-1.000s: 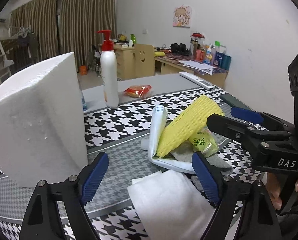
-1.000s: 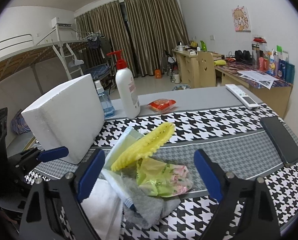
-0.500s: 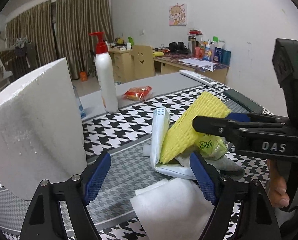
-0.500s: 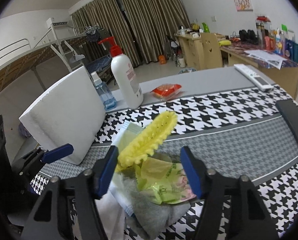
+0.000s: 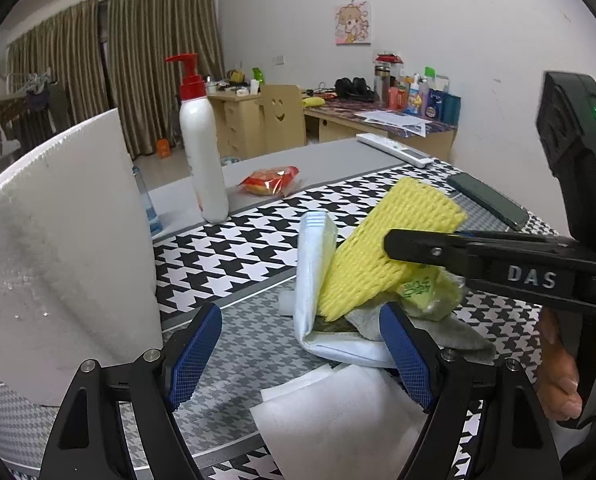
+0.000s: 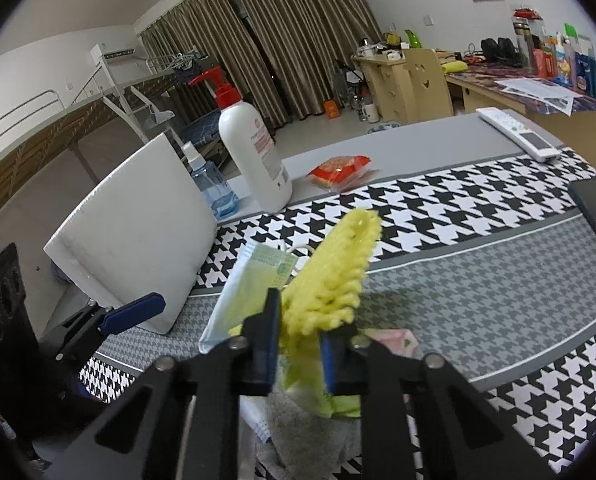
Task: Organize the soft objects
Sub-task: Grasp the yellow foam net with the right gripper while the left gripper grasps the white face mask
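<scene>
Two grippers work over a heap of soft things on a table with a houndstooth cloth (image 5: pixel 233 248). Containers: a white pump bottle (image 5: pixel 201 152) with a red pump stands upright on the bare grey part of the table, its contents hidden by the opaque wall; its label (image 6: pixel 262 138) carries red print too small to read. A small clear blue spray bottle (image 6: pixel 211 186) stands beside it, just behind a white foam block (image 5: pixel 57 248); how full it is cannot be told. A red snack packet (image 5: pixel 269 180) lies near the pump bottle.

Fingers: the right gripper (image 6: pixel 298 354) has its blue-padded fingers (image 6: pixel 328 360) drawn close together, pinching the lower end of a yellow foam net (image 5: pixel 382 248), which slants upward out of the heap. The left gripper (image 5: pixel 298 358) stands wide open and holds nothing; its fingers (image 5: pixel 195 354) hang low over the cloth, one near the foam block, the other at the edge of the heap.

The heap, at mid-table, holds the net, a folded white-and-blue pouch (image 5: pixel 312 276), a yellow-green plastic bag (image 5: pixel 430 290) with green print that cannot be read, and a grey cloth (image 5: pixel 454 332); a white foam sheet (image 5: pixel 338 424) lies in front.

Writing: "DAS" in white on the right gripper's body.
</scene>
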`<state>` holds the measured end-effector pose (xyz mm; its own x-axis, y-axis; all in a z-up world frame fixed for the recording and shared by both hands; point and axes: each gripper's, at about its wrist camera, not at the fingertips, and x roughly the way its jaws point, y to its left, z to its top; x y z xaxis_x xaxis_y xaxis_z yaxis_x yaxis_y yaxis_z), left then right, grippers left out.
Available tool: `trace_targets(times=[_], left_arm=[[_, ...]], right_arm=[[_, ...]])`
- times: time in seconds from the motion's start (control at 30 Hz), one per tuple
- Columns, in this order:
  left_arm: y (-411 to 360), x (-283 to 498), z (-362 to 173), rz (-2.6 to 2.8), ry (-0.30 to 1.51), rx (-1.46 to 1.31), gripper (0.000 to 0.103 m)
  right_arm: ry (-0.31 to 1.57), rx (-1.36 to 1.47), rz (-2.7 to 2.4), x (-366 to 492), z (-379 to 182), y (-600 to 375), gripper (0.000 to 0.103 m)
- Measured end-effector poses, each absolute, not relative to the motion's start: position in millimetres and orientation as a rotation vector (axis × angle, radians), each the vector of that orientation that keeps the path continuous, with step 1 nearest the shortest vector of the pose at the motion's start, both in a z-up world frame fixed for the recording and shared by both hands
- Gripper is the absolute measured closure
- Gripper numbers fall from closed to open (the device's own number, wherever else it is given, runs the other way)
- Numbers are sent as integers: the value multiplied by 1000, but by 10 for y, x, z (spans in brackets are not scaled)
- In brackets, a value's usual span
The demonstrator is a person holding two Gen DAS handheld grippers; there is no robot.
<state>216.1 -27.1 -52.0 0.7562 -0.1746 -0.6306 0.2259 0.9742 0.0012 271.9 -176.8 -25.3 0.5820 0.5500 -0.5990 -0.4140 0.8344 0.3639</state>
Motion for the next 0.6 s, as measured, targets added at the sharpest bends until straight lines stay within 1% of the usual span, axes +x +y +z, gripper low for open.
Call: trace_targets(times=[0.07, 0.2, 0.33, 0.53, 0.6], left_arm=[[-265, 2181, -526, -217, 687, 67, 26], [-302, 2221, -556, -224, 705, 64, 30], [-311, 2254, -555, -216, 712, 57, 39], [-315, 2338, -581, -192, 732, 51, 46], [-325, 2375, -617, -190, 754, 50, 52]], right_arm=[[748, 199, 571, 2690, -228, -1795, 89], [715, 203, 560, 2653, -158, -1848, 90], [690, 209, 550, 2617, -109, -1913, 90], [672, 206, 537, 2578, -84, -1976, 90], [668, 206, 536, 2574, -86, -1989, 90]])
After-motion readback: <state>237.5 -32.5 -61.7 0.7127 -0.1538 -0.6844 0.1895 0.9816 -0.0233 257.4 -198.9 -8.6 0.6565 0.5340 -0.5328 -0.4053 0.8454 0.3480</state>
